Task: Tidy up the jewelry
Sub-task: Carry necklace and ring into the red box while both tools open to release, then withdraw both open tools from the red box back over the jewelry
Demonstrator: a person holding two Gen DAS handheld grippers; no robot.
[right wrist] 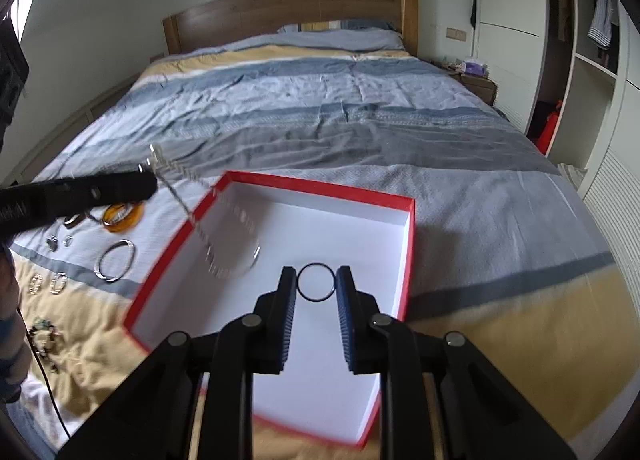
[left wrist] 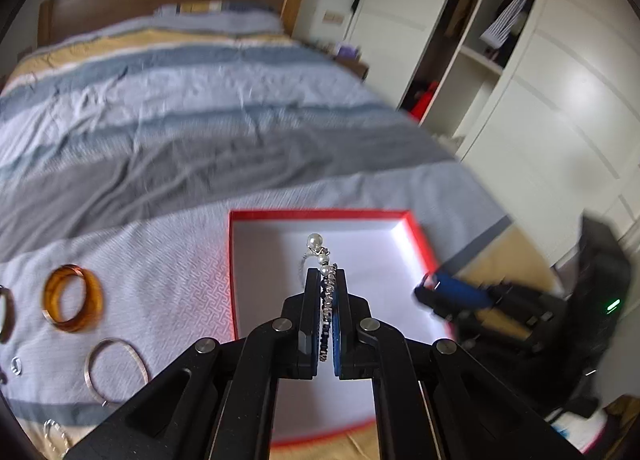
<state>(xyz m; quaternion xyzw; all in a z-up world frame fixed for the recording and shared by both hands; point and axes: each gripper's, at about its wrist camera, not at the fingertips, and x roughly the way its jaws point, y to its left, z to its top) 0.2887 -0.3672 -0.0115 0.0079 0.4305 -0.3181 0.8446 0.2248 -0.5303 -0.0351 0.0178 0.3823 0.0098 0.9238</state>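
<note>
The right tongs (right wrist: 316, 287) pinch a thin black ring (right wrist: 315, 288) between their tips, above the white floor of the red box (right wrist: 408, 256). The left tongs (left wrist: 326, 274) are clamped on a pearl-and-silver chain (left wrist: 318, 256), its blurred loop dangling into the box (left wrist: 320, 215). Left of the box on the bed (right wrist: 320, 107) lie an amber bangle (left wrist: 73, 298) and a silver bangle (left wrist: 116, 370).

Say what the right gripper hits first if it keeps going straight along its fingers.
Probably the white floor of the red box: the right gripper, holding a thin black ring, points down into it. Depth is unclear.
</note>
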